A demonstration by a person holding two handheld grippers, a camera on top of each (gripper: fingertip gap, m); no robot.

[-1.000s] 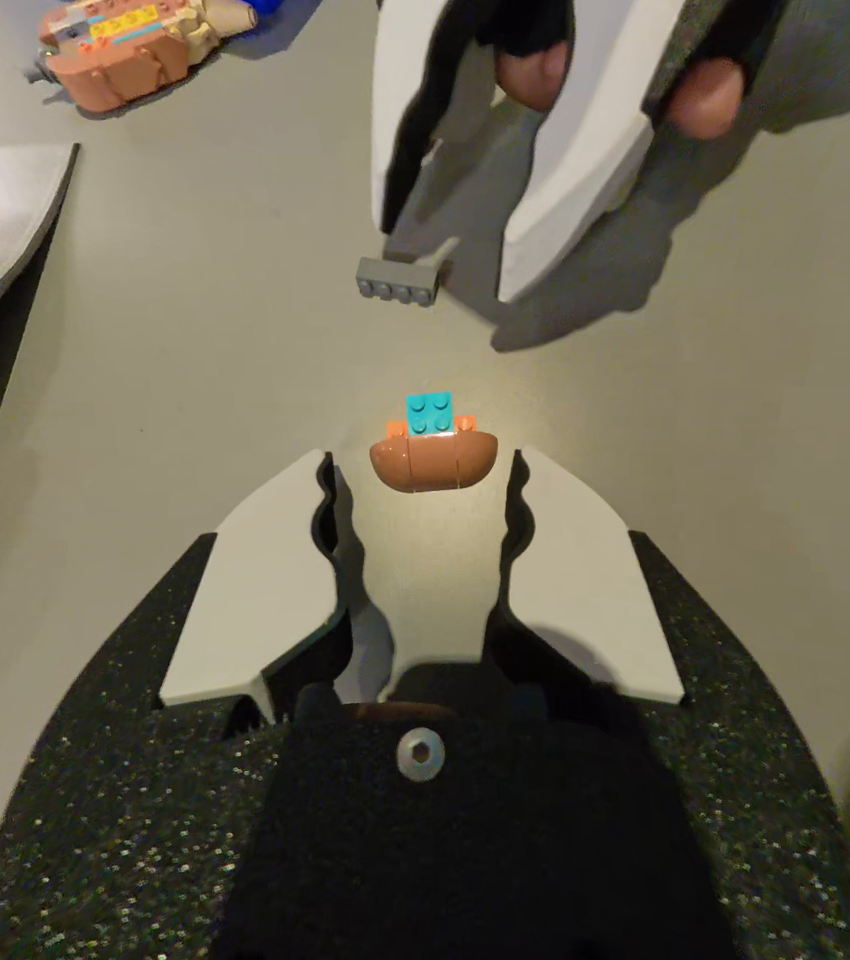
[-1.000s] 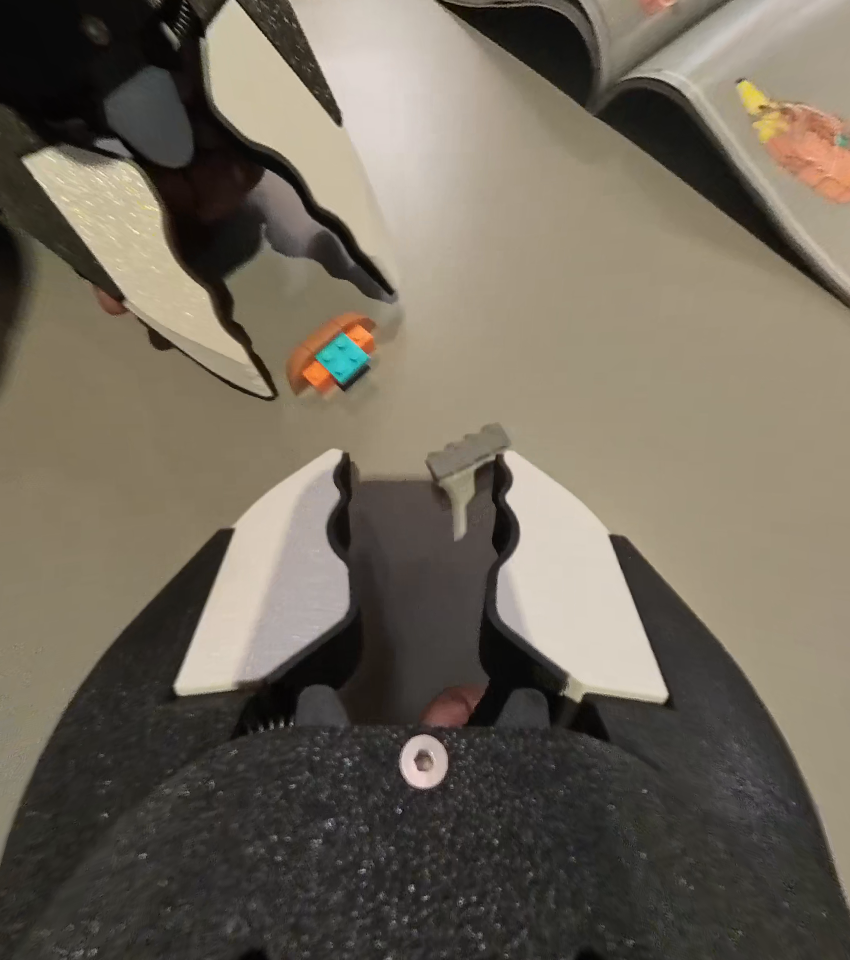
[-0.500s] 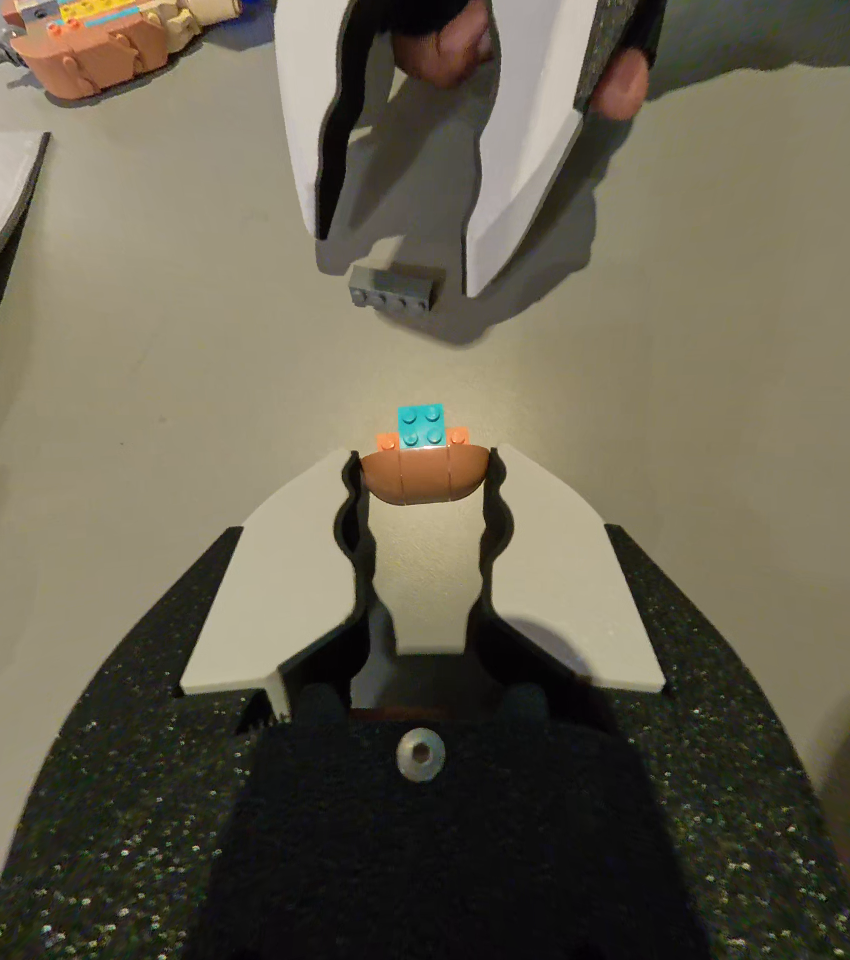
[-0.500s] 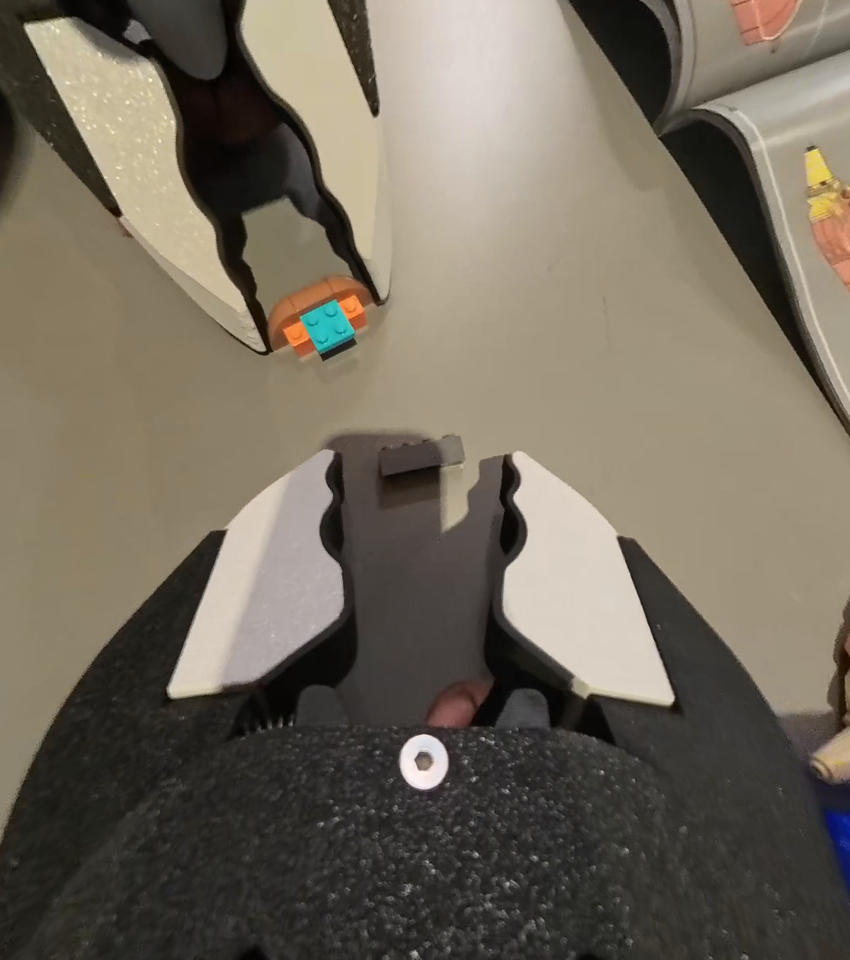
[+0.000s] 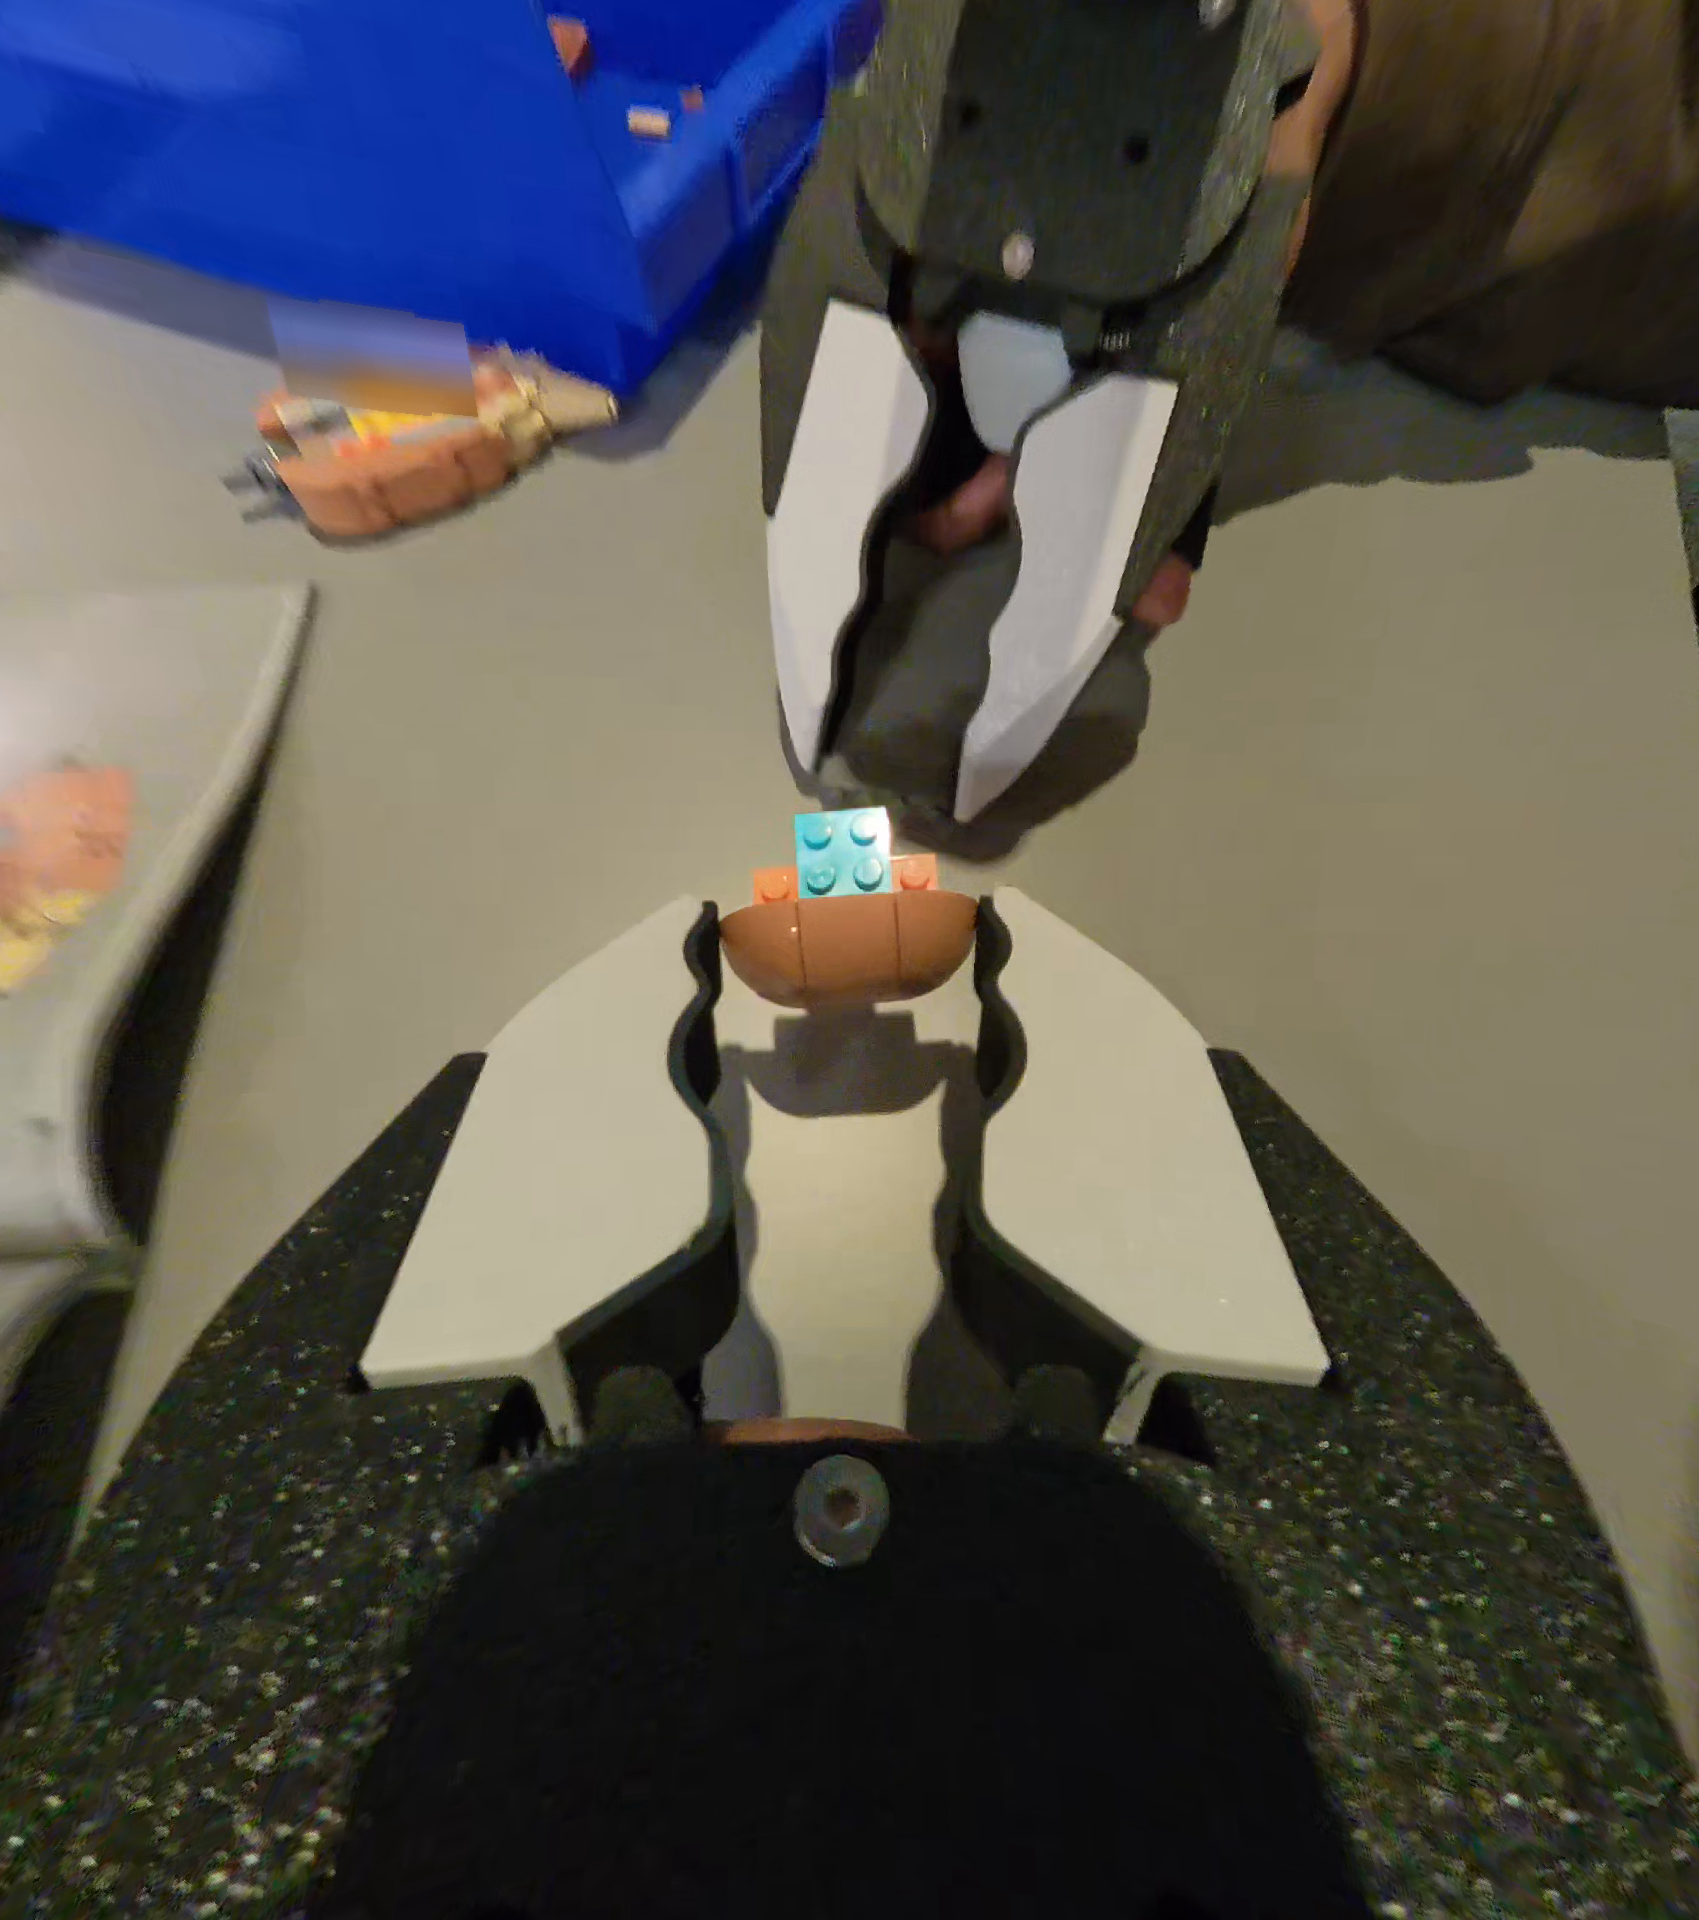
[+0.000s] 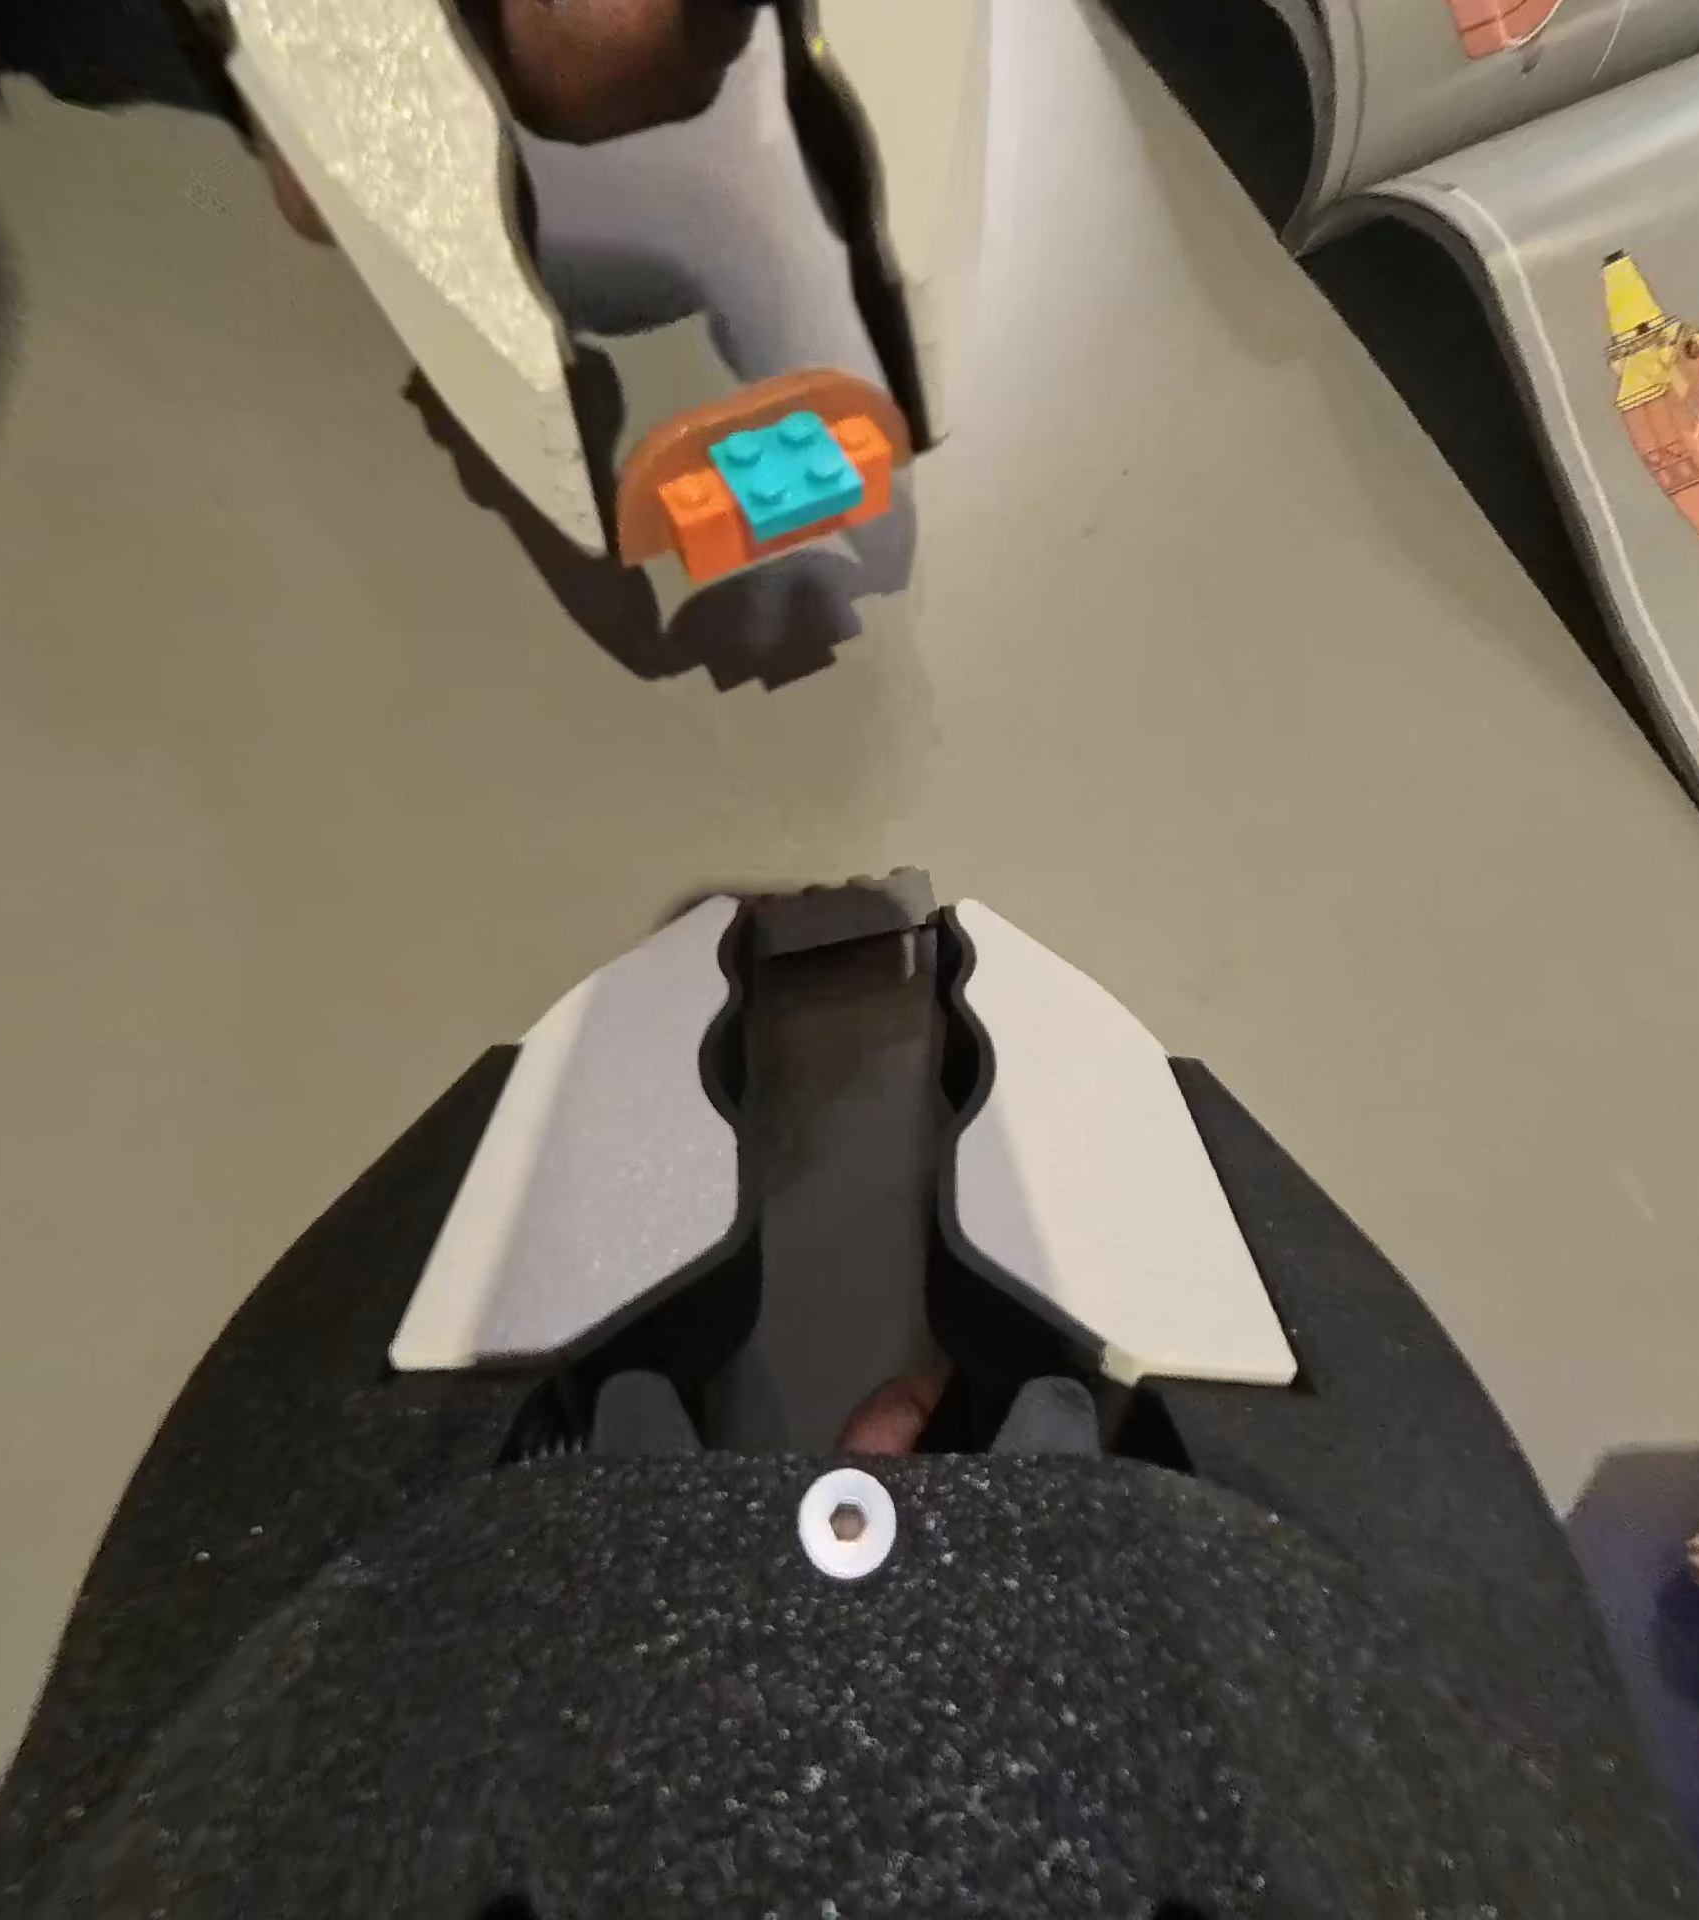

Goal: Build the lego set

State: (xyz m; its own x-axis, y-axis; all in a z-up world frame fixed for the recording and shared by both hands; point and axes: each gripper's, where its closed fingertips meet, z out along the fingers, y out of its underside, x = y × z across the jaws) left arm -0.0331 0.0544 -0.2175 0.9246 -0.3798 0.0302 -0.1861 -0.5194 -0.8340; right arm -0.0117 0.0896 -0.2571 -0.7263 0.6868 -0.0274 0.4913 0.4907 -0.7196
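Both grippers grasping lego parts above the grey table (image 5: 1344, 935).

Left gripper (image 5: 847, 928) clamped on the brown hull (image 5: 845, 961), lifted clear, its shadow beneath; teal brick (image 5: 842, 854) on top between orange studs; right gripper (image 6: 840, 914) clenched on a grey plate (image 6: 850, 920) at its fingertips; booklet (image 6: 1603, 364) and blue bin (image 5: 357, 156) beside.

Hobby table (image 5: 512, 727), blue bin (image 5: 357, 156), instruction booklet (image 6: 1603, 312)
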